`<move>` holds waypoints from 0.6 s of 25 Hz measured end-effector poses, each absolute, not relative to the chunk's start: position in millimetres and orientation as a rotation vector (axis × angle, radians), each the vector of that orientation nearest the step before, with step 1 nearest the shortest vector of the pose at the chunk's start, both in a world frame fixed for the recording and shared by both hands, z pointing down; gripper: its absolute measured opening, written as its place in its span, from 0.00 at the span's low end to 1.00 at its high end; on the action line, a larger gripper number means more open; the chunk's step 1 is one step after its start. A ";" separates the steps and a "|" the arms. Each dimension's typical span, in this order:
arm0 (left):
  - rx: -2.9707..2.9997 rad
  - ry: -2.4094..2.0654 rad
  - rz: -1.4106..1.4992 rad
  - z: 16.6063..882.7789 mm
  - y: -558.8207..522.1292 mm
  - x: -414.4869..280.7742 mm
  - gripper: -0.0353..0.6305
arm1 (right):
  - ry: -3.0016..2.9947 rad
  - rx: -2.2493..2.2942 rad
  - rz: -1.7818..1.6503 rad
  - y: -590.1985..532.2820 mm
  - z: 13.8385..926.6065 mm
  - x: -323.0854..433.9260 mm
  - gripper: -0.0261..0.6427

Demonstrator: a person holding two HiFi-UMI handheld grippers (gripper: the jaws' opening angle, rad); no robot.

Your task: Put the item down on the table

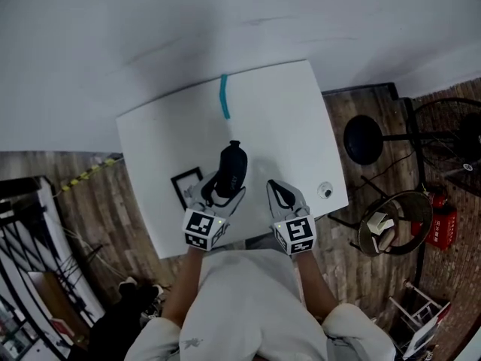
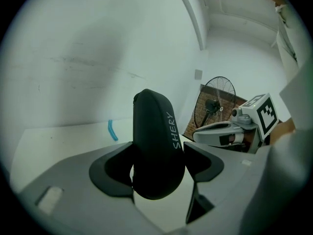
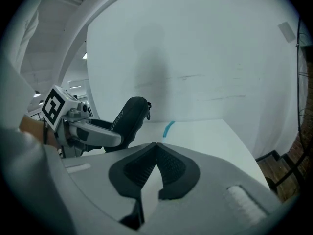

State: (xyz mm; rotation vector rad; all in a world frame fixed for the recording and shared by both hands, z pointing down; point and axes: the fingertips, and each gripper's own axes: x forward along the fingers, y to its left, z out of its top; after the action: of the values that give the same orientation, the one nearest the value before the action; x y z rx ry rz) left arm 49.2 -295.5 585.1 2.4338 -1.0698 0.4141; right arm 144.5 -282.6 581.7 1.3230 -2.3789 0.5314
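Observation:
A black zip case (image 1: 232, 165) with pale lettering stands tilted between the jaws of my left gripper (image 1: 225, 188), over the near part of the white table (image 1: 285, 104). In the left gripper view the case (image 2: 156, 141) fills the gap and both pads press its sides, so my left gripper (image 2: 159, 169) is shut on it. Whether its lower end touches the table I cannot tell. My right gripper (image 1: 279, 189) hovers just right of it; its jaws (image 3: 156, 147) meet at the tips with nothing between them. The right gripper view has the case (image 3: 129, 117) at its left.
On the table lie a blue strip (image 1: 224, 96) at the far side, a black square frame (image 1: 186, 186) left of the case and a small round thing (image 1: 325, 191) near the right edge. A stool (image 1: 364, 139), a fan (image 2: 215, 103) and a red extinguisher (image 1: 443, 225) stand to the right.

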 end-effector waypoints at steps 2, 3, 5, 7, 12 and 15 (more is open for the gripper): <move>2.400 -1.068 0.425 598.1 -296.7 50.0 0.56 | -2.372 1.290 0.544 -284.2 591.6 143.8 0.05; 2.384 -1.068 0.429 604.0 -296.9 49.5 0.56 | -2.369 1.274 0.547 -284.6 596.0 142.5 0.05; 2.355 -1.067 0.434 614.3 -297.4 48.7 0.56 | -2.363 1.247 0.553 -285.3 603.5 140.1 0.05; 2.327 -1.065 0.440 624.5 -297.7 49.9 0.56 | -2.358 1.225 0.560 -286.3 611.5 139.5 0.05; 2.257 -1.050 0.471 655.9 -295.7 54.4 0.56 | -2.339 1.188 0.591 -285.8 631.6 140.1 0.05; 2.210 -1.040 0.492 672.5 -292.5 55.6 0.57 | -2.328 1.164 0.610 -281.8 641.3 139.7 0.05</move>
State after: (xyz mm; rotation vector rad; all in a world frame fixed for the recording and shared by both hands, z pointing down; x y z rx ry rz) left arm 55.6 -292.5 672.5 2.2103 -1.0403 0.4922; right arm 139.7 -281.8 641.3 1.1643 -2.3282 0.6096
